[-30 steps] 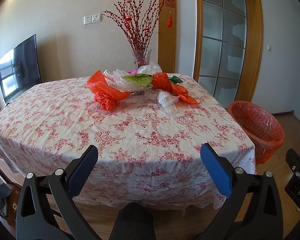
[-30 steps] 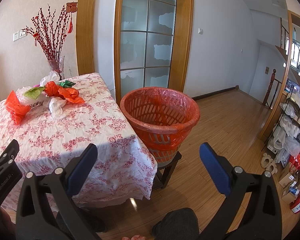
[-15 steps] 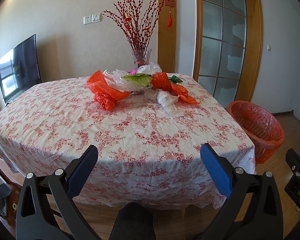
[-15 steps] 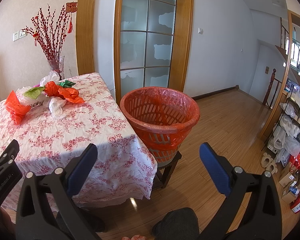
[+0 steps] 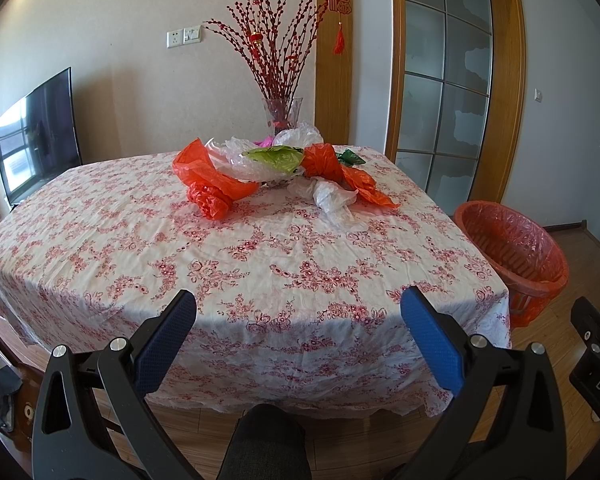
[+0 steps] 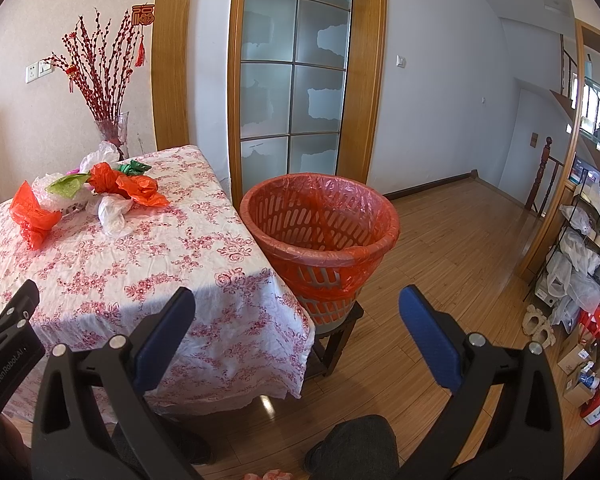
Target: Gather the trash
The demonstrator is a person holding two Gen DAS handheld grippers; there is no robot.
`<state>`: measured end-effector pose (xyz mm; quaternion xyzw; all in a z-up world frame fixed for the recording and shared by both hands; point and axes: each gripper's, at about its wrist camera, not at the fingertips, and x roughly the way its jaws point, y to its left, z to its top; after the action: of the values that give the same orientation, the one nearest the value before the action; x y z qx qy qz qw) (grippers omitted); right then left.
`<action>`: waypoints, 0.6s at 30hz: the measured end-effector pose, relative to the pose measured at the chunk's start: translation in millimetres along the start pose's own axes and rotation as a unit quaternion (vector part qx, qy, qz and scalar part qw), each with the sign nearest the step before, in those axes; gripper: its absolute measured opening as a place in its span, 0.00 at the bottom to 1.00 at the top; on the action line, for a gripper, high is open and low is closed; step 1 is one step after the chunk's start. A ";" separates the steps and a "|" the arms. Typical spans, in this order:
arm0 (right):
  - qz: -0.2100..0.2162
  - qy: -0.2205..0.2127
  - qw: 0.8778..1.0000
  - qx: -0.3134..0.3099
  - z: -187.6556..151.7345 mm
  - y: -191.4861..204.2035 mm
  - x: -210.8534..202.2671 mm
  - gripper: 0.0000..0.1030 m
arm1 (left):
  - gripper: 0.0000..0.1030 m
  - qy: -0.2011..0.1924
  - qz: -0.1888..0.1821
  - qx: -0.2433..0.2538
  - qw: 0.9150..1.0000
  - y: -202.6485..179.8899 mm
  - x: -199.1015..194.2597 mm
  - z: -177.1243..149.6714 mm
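A heap of crumpled plastic bags [image 5: 276, 170] in orange, white and green lies at the far middle of the floral tablecloth [image 5: 228, 256]; the same plastic bags [image 6: 88, 196] show at the left in the right wrist view. An orange bin [image 6: 320, 228] lined with an orange bag stands on a small stool beside the table's right side, also visible as the orange bin [image 5: 512, 248] in the left wrist view. My left gripper [image 5: 298, 312] hangs open before the table's near edge. My right gripper [image 6: 296, 308] is open, near the table corner and bin.
A glass vase of red branches [image 5: 282, 116] stands behind the bags. A television [image 5: 36, 136] sits at the left wall. Glass doors [image 6: 296, 80] are behind the bin. Shelves with bags and boxes [image 6: 580, 272] crowd the far right. A person's dark knee [image 5: 266, 440] shows below.
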<state>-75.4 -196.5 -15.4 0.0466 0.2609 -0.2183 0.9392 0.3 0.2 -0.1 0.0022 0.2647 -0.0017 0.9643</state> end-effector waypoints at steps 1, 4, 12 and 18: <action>0.000 0.000 1.000 0.000 0.0 0.0 0.0 0.96 | 0.98 0.000 0.000 0.000 1.000 -0.1 -0.1 -0.1; 0.000 0.000 1.000 0.000 -0.1 0.1 0.0 0.96 | 0.98 0.000 0.000 0.000 1.000 0.0 0.0 0.0; 0.004 0.001 1.000 0.000 0.0 -1.1 0.7 0.96 | 0.98 0.002 0.000 -0.001 1.000 2.0 4.9 -2.7; 0.015 0.004 1.000 0.000 2.1 3.0 8.0 0.96 | 0.98 0.009 0.002 -0.008 1.000 5.4 15.9 -3.6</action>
<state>-66.9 -197.4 -17.7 0.0514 0.2635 -0.2044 0.9414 12.1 5.6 -11.3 -0.0050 0.2734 0.0021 0.9619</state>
